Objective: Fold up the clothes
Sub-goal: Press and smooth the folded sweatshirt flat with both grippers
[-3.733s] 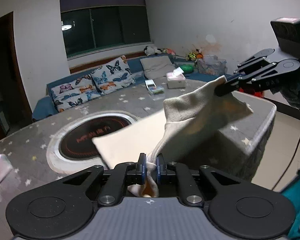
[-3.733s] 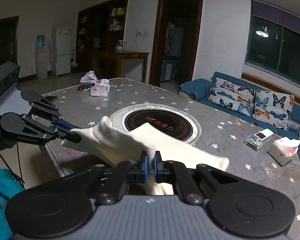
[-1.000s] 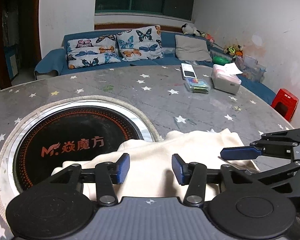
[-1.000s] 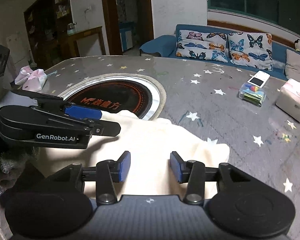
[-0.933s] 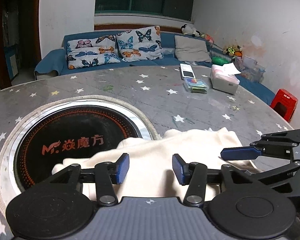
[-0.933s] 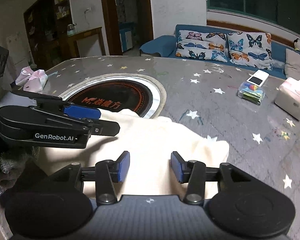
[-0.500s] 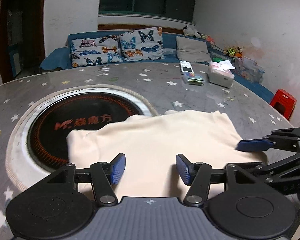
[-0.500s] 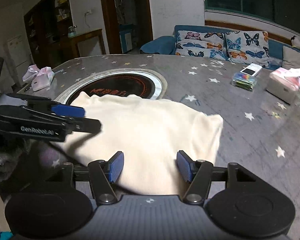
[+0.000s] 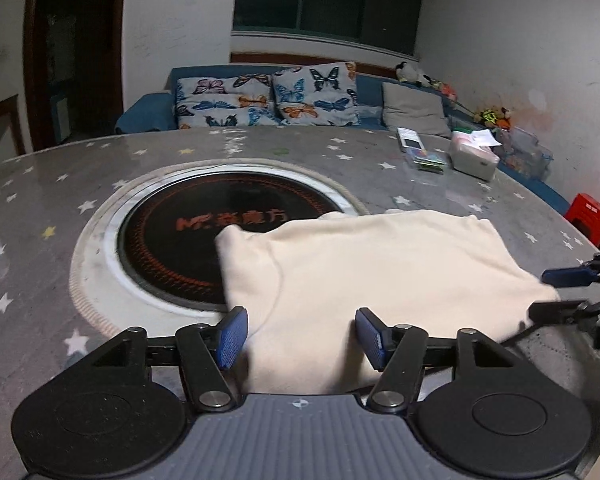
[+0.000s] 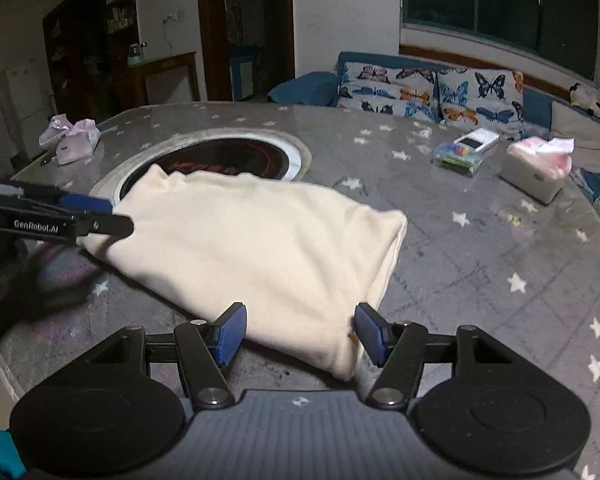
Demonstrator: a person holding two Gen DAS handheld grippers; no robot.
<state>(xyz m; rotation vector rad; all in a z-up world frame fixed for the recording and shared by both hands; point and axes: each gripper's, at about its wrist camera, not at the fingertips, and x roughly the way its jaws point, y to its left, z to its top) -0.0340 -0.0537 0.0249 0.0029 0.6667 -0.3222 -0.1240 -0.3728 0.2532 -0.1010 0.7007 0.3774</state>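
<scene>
Soft cream garment (image 9: 372,272) lies folded, a rounded slab on your glossy star-speckled desk (image 9: 52,216). Your left gripper (image 9: 300,334) and right gripper (image 10: 298,330) have just spread, releasing the earlier-pinched cloth.

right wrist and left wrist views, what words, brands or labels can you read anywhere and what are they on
"GenRobot.AI": white print on the side of the left gripper, seen in the right wrist view.
"M" followed by orange characters: on the dark round cooktop set in the table; the characters are too blurred to read.
Small box and tissue box at the far side: any print is too small to read.
</scene>
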